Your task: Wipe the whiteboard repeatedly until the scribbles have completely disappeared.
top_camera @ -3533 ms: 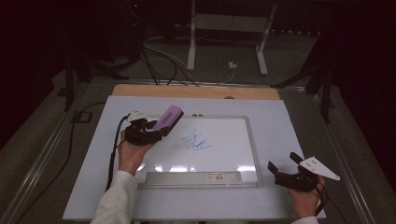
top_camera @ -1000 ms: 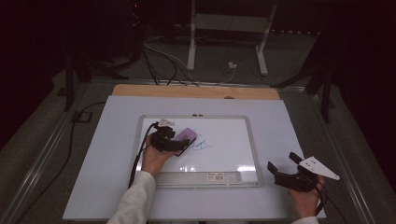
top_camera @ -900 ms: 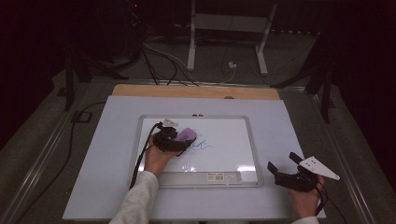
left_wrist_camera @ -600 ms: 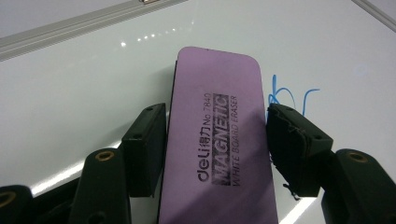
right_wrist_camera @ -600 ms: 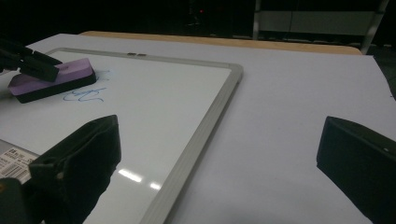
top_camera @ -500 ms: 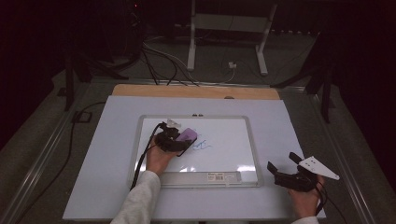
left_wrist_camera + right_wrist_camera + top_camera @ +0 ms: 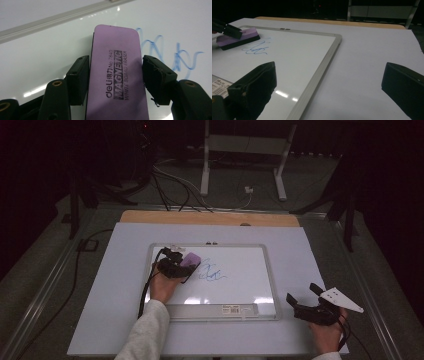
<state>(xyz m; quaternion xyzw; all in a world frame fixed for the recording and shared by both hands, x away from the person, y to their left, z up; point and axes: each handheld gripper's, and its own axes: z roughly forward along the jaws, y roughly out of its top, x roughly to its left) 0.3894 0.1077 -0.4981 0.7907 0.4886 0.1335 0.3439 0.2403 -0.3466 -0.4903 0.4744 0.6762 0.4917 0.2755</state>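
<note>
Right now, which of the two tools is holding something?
The left tool, over the whiteboard. It grips the purple eraser beside the blue scribble. The right tool is open, holding nothing.

The flat, purple, round-cornered magnetic whiteboard eraser point(image 7: 117, 75) carries black print on its top face and a dark felt layer beneath. It lies flat, felt side down, on the glossy white whiteboard with a silver frame point(image 7: 272, 285), between the left gripper's point(image 7: 115, 77) two black jaws, which press its long sides. The thin blue marker scribble point(image 7: 172, 53) sits just beside its far end.
</note>
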